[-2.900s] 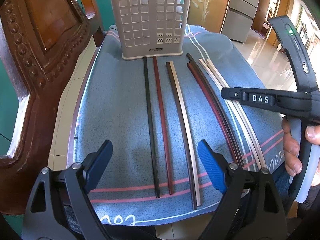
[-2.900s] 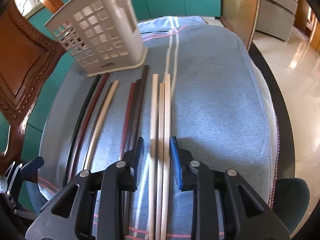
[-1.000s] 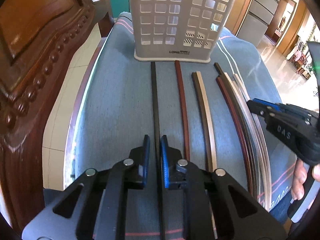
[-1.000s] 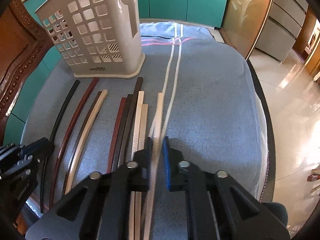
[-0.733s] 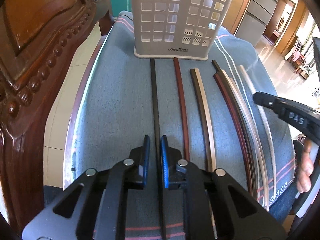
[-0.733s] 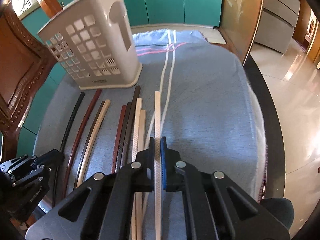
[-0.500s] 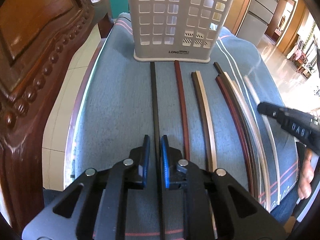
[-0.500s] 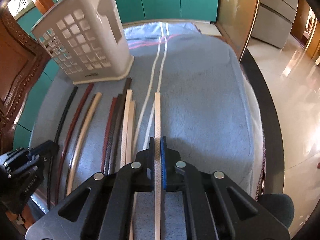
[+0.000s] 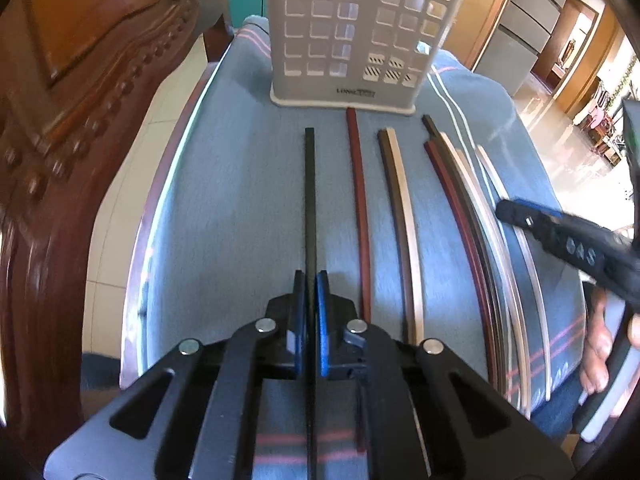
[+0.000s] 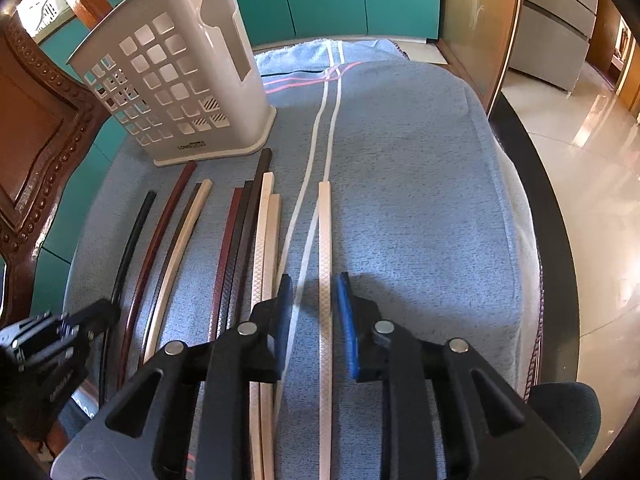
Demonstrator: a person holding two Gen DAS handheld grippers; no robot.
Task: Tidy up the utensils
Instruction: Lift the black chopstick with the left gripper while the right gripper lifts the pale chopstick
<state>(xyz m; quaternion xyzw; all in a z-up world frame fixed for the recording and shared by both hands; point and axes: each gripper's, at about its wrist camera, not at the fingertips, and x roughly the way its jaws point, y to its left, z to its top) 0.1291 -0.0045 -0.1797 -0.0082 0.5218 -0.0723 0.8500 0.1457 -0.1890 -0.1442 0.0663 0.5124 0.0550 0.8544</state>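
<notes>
Left tongs (image 9: pixel 309 312), held low and level, clamp the black stick (image 9: pixel 309 200); right tongs (image 10: pixel 313 312), apart, straddle a cream stick (image 10: pixel 325 264) beside the holder (image 10: pixel 176 80).

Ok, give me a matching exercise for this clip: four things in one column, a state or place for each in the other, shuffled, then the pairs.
Things:
1. left gripper
2. right gripper
3. utensil holder
4. dark red chopstick

States or places:
A. open, a cream chopstick lying loose between its fingers
B. upright at the far end of the blue towel
C. shut on the black chopstick
D. flat on the towel, just right of the black one

Pairs: 1-C, 2-A, 3-B, 4-D
</notes>
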